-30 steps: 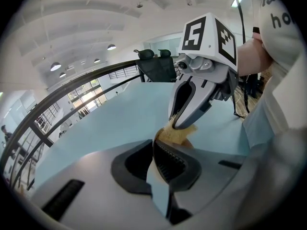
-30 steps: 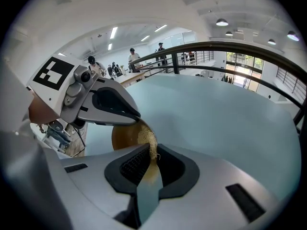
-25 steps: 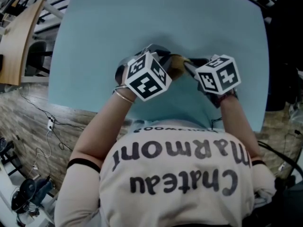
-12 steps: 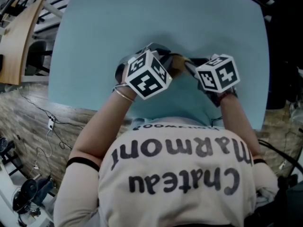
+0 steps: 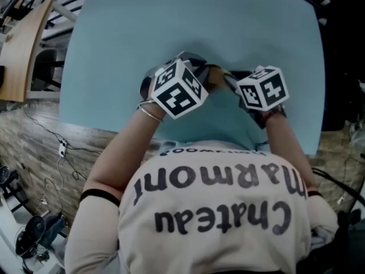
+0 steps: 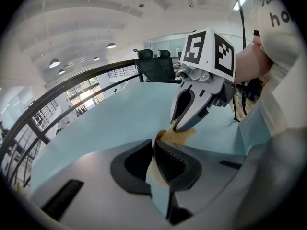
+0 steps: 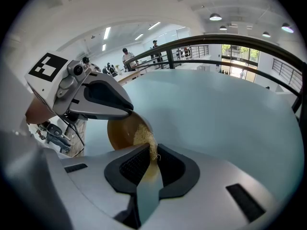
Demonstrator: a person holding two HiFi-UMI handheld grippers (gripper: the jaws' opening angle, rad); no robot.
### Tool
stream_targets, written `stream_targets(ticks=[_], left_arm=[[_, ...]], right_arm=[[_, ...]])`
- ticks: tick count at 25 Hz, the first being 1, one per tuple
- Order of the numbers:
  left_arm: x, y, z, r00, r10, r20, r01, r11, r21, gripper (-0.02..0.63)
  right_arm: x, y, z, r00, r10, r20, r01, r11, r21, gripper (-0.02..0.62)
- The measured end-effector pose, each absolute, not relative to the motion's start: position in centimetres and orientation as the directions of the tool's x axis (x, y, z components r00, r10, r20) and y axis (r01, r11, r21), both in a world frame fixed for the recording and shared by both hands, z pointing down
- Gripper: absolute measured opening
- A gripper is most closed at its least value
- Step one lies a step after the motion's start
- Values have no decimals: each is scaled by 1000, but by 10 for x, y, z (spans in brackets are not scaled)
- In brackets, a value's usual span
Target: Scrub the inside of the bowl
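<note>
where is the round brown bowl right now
The round brown bowl is mid head view, over the light blue table, between the grippers: left gripper on its rim, right gripper's tan scrub pad inside.

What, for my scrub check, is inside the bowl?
A pale fibrous scrubber, pinched by the right gripper, touches the brown inner wall of the bowl. Its bottom is hidden behind that gripper.

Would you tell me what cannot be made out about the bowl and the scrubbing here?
- Inside of the bowl: head view, marker cubes cover it; right gripper view, the left tongs hide its upper part.
- Where the scrubber touches: right gripper view, the right tongs' own jaws partly block it.
- Left tongs' hold on the rim, jaws just eased slightly: left gripper view, mostly behind the jaws.
</note>
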State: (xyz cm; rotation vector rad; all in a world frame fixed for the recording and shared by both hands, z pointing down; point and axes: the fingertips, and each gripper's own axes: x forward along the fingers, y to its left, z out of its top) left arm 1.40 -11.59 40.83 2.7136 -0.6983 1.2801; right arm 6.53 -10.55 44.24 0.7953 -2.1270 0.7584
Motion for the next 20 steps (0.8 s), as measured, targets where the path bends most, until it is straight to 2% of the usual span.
stream_targets(ticks=[20], left_arm=[[13, -110, 404, 570, -383, 726, -460, -882, -104, 28]], right_arm=[[66, -96, 449, -527, -304, 793, -750, 606, -266, 64]])
